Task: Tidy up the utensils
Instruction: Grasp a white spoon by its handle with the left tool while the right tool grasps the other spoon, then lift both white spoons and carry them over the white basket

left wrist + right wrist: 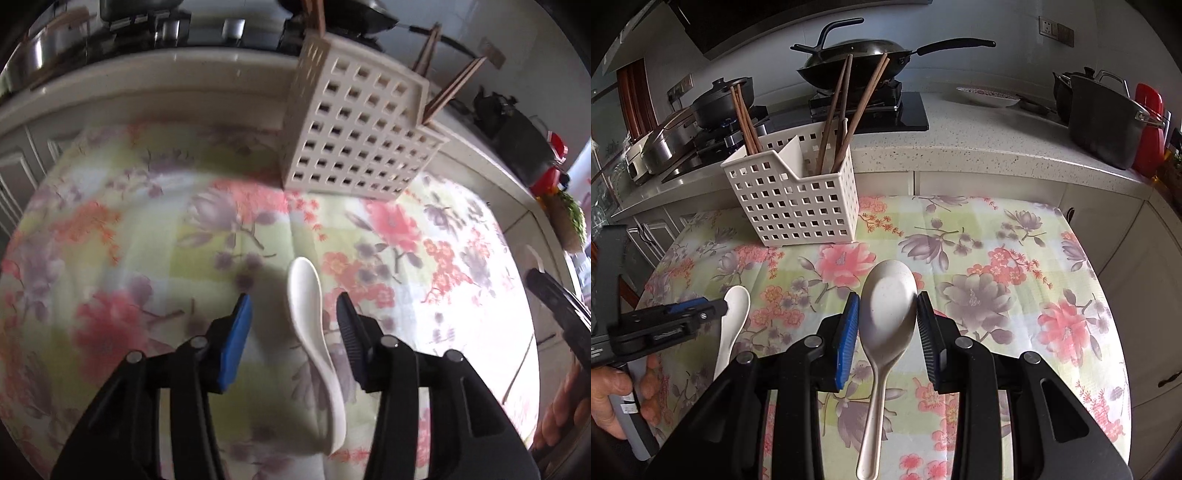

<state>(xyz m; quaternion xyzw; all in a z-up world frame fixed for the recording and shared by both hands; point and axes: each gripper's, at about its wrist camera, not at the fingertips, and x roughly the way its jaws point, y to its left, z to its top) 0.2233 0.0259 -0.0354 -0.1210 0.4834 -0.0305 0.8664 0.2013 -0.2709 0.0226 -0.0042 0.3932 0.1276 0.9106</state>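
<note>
1. Left hand-held gripper (293, 310): jaws spread wide. A white soup spoon (314, 339) lies between them on the floral cloth (147, 229) of the worktop. The spoon sits closer to the black ribbed pad than to the blue pad; whether it touches either pad cannot be told. Nothing is clamped.
2. Right hand-held gripper (886, 317): jaws part-open, one on each side of the bowl of a beige rice paddle (886, 314). The dark ribbed pad meets the bowl's edge; the blue pad stands just beside the opposite edge. The handle runs back between the fingers toward the camera. Whether the paddle is lifted off the cloth cannot be told.
3. White perforated utensil caddy (798, 199): stands upright at the far edge of the cloth, near the stove counter (960, 147). Brown chopsticks (846, 110) lean in its compartments.
4. In the right wrist view, the soup spoon lies to the left of the paddle, well apart from the caddy.
</note>
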